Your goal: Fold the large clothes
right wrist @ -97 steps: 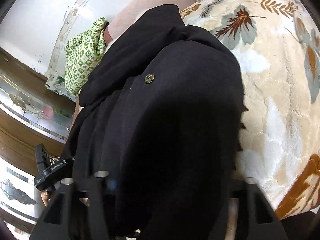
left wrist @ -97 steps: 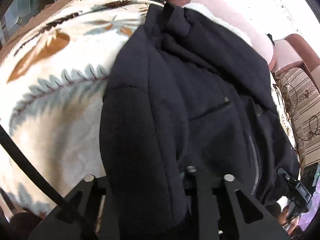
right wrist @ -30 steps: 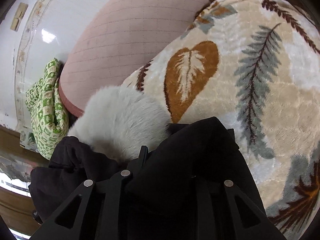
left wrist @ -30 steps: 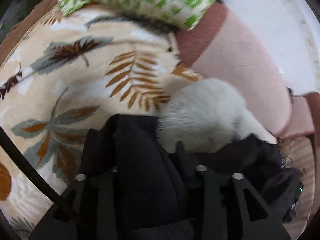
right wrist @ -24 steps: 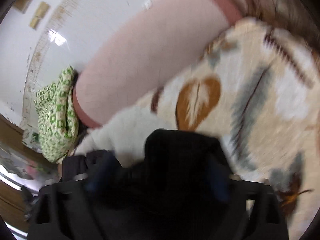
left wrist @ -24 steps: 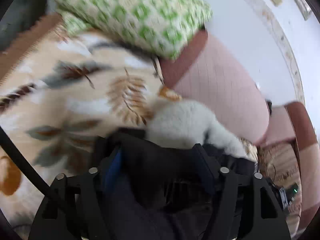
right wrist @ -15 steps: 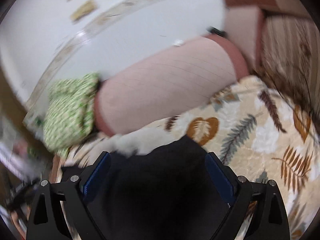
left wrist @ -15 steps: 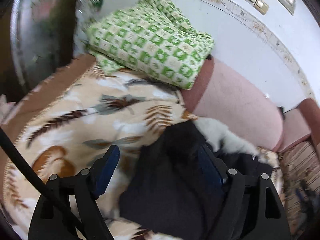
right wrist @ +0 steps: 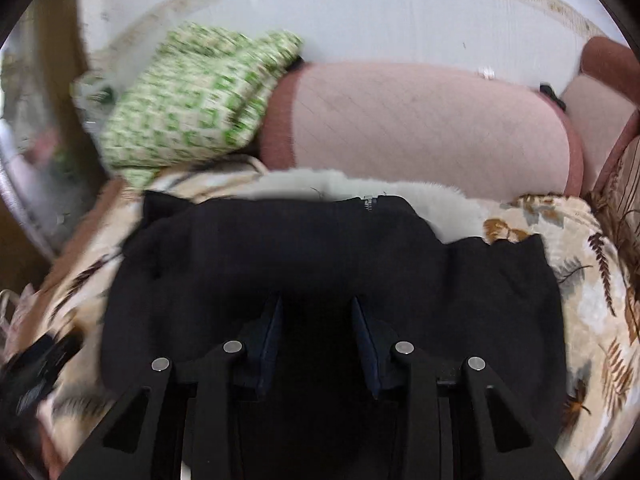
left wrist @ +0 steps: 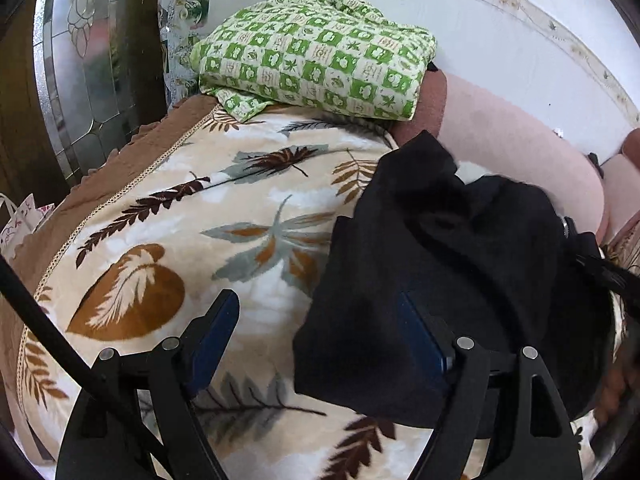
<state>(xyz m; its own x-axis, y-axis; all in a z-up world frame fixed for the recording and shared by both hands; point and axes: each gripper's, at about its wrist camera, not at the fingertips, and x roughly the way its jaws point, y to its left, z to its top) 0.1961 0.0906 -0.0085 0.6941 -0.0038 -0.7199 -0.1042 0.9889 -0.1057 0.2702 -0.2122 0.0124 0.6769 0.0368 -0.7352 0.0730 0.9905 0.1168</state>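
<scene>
On the sofa's leaf-print blanket (left wrist: 168, 240) the black jacket (left wrist: 448, 272) now lies doubled over. Left gripper (left wrist: 320, 336) and right gripper (right wrist: 316, 332) both released it, jaws apart, backed off. Fold landed; probably smoothing next.

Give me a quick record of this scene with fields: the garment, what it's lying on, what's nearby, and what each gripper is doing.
garment: black jacket, folded, zipper showing at its far edge
surface: leaf-print blanket over a sofa
nearby: green checked cloth on the pink armrest; white fur showing behind the jacket
left gripper: open, holding nothing, at the jacket's left edge
right gripper: open, above the jacket
</scene>
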